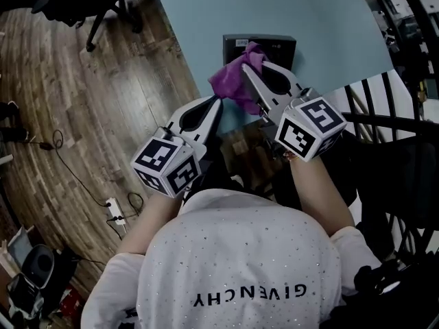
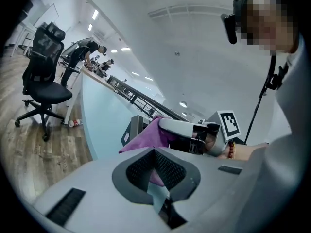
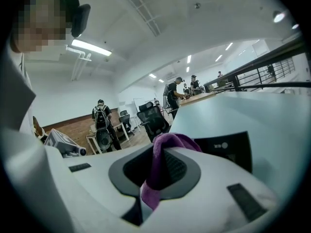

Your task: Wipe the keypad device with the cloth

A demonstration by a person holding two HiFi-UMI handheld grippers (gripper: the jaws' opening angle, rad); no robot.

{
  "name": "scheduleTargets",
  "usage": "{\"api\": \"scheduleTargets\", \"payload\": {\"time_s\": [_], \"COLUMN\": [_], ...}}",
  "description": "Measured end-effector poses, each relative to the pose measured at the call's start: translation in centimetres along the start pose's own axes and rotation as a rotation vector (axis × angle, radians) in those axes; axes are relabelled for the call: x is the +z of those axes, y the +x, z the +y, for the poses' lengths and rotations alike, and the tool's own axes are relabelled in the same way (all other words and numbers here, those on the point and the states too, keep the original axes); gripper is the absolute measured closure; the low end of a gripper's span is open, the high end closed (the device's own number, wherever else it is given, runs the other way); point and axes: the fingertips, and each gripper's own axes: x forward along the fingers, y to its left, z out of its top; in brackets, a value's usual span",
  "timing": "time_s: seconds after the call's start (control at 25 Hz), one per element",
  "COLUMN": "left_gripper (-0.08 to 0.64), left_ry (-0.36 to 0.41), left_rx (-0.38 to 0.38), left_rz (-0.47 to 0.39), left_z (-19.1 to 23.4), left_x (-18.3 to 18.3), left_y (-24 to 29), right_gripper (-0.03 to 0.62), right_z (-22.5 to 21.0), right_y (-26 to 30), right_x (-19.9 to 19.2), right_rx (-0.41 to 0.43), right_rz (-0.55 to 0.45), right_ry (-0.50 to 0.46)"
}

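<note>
The dark keypad device (image 1: 260,48) stands on the pale blue table (image 1: 322,26) near its front edge. A purple cloth (image 1: 236,77) hangs just in front of the device's near left corner, and my right gripper (image 1: 245,70) is shut on it. In the right gripper view the cloth (image 3: 170,141) is pinched between the pads (image 3: 182,171), with the device (image 3: 228,149) right behind it. My left gripper (image 1: 217,104) is lower left of the cloth, off the table edge, shut and holding nothing. The left gripper view shows the cloth (image 2: 148,139), the device (image 2: 132,130) and the right gripper (image 2: 182,127) ahead.
A black office chair (image 2: 43,81) stands on the wood floor left of the table. A dark railing (image 1: 384,108) runs at the right. A power strip (image 1: 115,211) and cables lie on the floor. People (image 3: 101,118) work at desks far off.
</note>
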Motion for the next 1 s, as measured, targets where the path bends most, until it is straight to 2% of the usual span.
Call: {"api": "scheduleTargets", "payload": {"time_s": [0.24,0.48,0.68,1.0], "left_gripper": [0.56,0.56,0.56,0.56], "left_ry": [-0.094,-0.048,-0.01,0.044], "left_rx": [-0.004,-0.061,-0.117,-0.183], "left_rz": [-0.017,0.009,0.083,0.139], "left_z": [2.6,3.2,3.8,4.9], "left_x": [4.2,8.4,9.9,12.5], "left_y": [0.7,2.0,2.9,4.9], "right_gripper": [0.566,0.566,0.566,0.566], "right_z": [0.2,-1.0,-3.2,-7.5], "right_y": [2.5,2.0,0.4,-2.6], "right_x": [-0.3,-0.7,-0.9,-0.4], "right_rx": [0.013,0.004,-0.085,-0.24], "right_rz": [0.026,0.075,0.079,-0.009], "right_ry": [0.11,0.143,0.184,0.273]}}
